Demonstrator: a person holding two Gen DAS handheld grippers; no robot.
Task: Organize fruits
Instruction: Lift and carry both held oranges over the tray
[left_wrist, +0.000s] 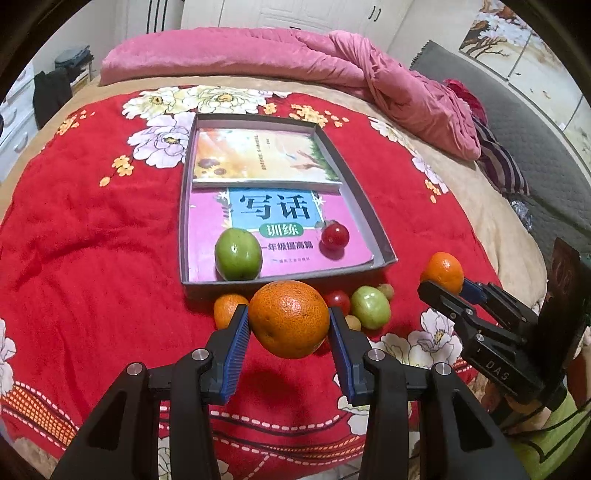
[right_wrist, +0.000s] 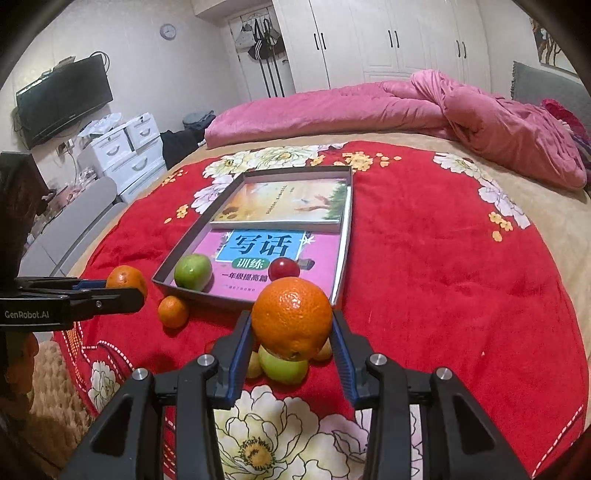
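Two oranges are lifted at once, one per gripper. The left gripper (left_wrist: 288, 321) is clamped on an orange (left_wrist: 289, 318) just short of the tray (left_wrist: 373, 221); the right gripper (right_wrist: 291, 325) pinches its orange (right_wrist: 291, 317) likewise. Each is gripped across the middle, probably to prevent slipping. In the tray, an apple (left_wrist: 238, 254) and a tomato (left_wrist: 335, 236) lie on books. Loose fruit remains beside the tray's near wall.

Pink book (left_wrist: 280, 236) in the tray: large "写话" on a blue panel, "训练" on a green label, "一年级提高篇" below; a smaller line beneath, too small to read; left gripper (right_wrist: 110, 291) body reads "GenRobot.AI"; right gripper (left_wrist: 447, 291) body reads "DAS"; upper book's (left_wrist: 258, 155) title is illegible.
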